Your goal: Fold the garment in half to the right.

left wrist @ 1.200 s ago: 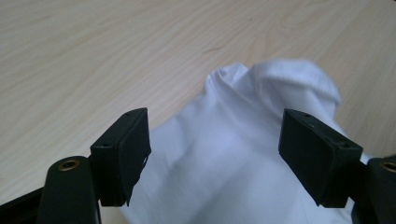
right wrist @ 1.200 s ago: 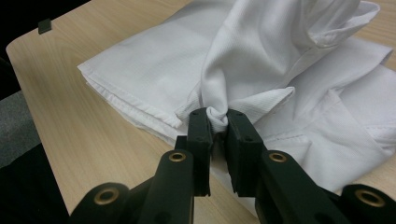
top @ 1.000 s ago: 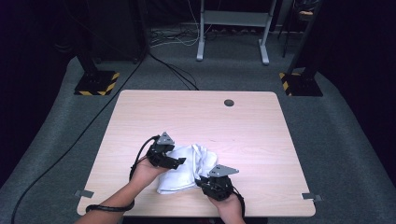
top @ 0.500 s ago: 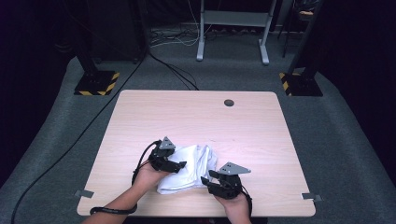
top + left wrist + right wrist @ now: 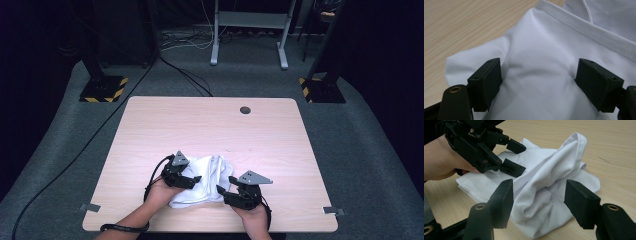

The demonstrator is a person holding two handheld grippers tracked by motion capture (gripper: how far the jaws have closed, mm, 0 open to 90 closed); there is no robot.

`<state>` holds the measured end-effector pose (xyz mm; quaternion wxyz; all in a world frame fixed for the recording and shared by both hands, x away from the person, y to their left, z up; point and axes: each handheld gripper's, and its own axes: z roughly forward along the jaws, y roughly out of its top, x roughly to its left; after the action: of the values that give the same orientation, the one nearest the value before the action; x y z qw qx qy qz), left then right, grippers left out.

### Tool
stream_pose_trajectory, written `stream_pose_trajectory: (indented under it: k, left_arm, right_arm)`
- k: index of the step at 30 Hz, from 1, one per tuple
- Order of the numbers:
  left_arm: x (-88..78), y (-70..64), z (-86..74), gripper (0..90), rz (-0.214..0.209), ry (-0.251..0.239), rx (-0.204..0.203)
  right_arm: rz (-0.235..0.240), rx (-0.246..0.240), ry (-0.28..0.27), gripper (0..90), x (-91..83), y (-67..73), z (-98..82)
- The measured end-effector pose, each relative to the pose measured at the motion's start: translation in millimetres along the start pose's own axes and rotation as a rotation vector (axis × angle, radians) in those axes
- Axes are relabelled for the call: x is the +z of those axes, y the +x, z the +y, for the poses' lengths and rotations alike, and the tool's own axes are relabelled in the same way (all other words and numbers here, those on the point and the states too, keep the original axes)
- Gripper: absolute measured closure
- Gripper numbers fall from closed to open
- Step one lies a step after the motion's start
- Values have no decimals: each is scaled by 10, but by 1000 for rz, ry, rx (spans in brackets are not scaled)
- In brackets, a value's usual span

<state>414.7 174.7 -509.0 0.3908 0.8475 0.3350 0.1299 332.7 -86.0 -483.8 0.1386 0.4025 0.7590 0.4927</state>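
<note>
While both open hand-held grippers (image 5: 192, 178) (image 5: 223, 192) flank it, white cloth (image 5: 207, 181) lies between, unheld.

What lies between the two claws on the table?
The crumpled white cloth lies between the left claw and the right claw, as the high view shows. The right claw's jaws have just been opening, with a cloth fold between them, unpressed.

L tool (image 5: 194, 178) jaws wide apart, R tool (image 5: 220, 191) jaws just been opening, both hands low & close.
</note>
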Motion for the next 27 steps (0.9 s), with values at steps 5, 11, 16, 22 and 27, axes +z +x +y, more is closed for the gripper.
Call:
stream_pose_trajectory:
  k: [5,11,16,22,27]
  left_arm:
    - [-6,-4,-14,204,3,-12,-8]
    - [2,-24,6,186,11,1,-7]
    - [9,-32,1,179,15,-2,-6]
    - [10,-33,-5,178,14,-7,-10]
    - [11,-29,-5,177,14,-7,-7]
  right_arm:
    - [16,-23,10,381,52,39,1]
    - [26,-27,7,335,117,54,58]
    - [44,-42,10,316,170,87,95]
    - [70,-80,15,308,222,171,130]
    - [80,-135,25,299,276,265,157]
